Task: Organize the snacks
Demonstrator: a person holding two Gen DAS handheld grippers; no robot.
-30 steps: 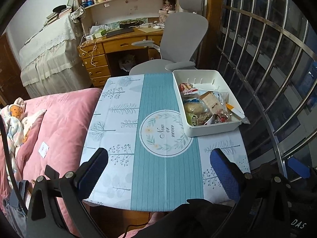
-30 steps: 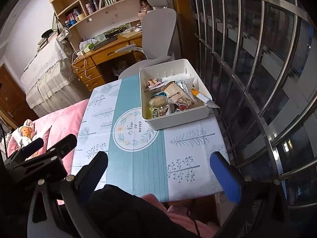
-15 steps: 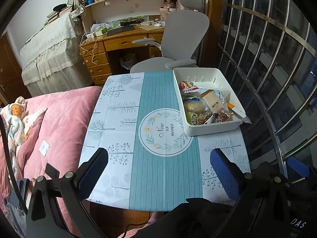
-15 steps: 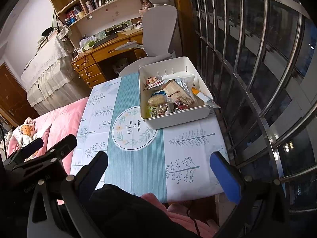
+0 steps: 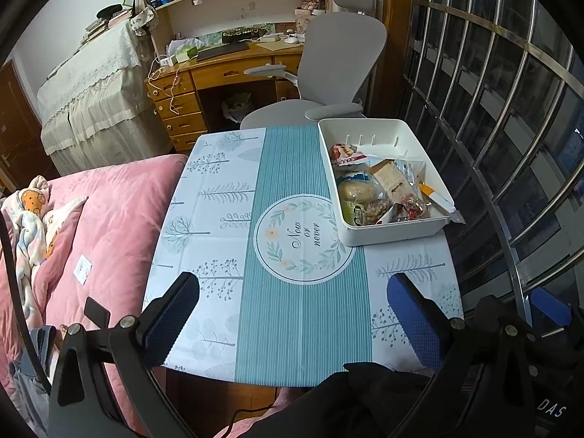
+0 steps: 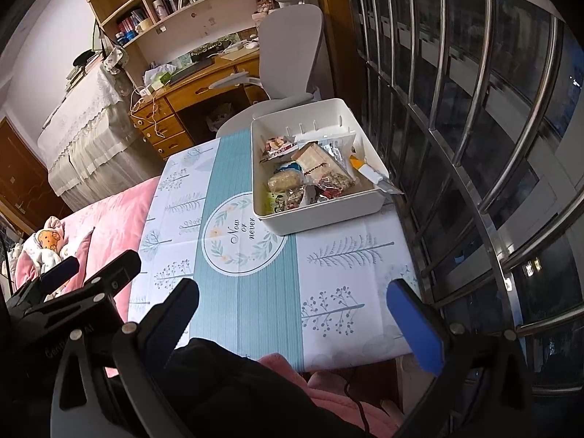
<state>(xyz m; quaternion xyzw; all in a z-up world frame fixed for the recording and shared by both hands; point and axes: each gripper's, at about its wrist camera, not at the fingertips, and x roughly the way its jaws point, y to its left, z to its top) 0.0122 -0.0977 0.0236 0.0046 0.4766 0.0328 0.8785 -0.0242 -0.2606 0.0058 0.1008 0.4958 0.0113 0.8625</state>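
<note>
My left gripper (image 5: 292, 292) hangs over the near end of the small table, its blue-padded jaws spread wide with nothing between them; my right gripper (image 6: 292, 295) does the same a little nearer the barred window, also wide and empty.

The snacks sit in the white rectangular plastic bin (image 5: 398, 231) at the far right of the leaf-printed teal and white tablecloth (image 5: 255, 248), just beside the steel window bars (image 5: 511, 146). Its near half is a loose heap of packets; the far half looks bare.

On top lies a tan paper-wrapped bar (image 5: 392, 182), tilted across the heap. I judge it light and fairly stiff, so I would pinch it across its narrow width near the middle. The round bun in clear film (image 5: 357, 191) looks soft and would crush; I would take it by the loose film at an end, gently. The red and white sachet (image 5: 343, 155) and the crinkly clear packets seem slippery and nearly weightless, best caught by a sealed edge. A white and orange wrapped stick (image 5: 443, 202) pokes over the right rim and could tip out if I jostle the heap.
</note>
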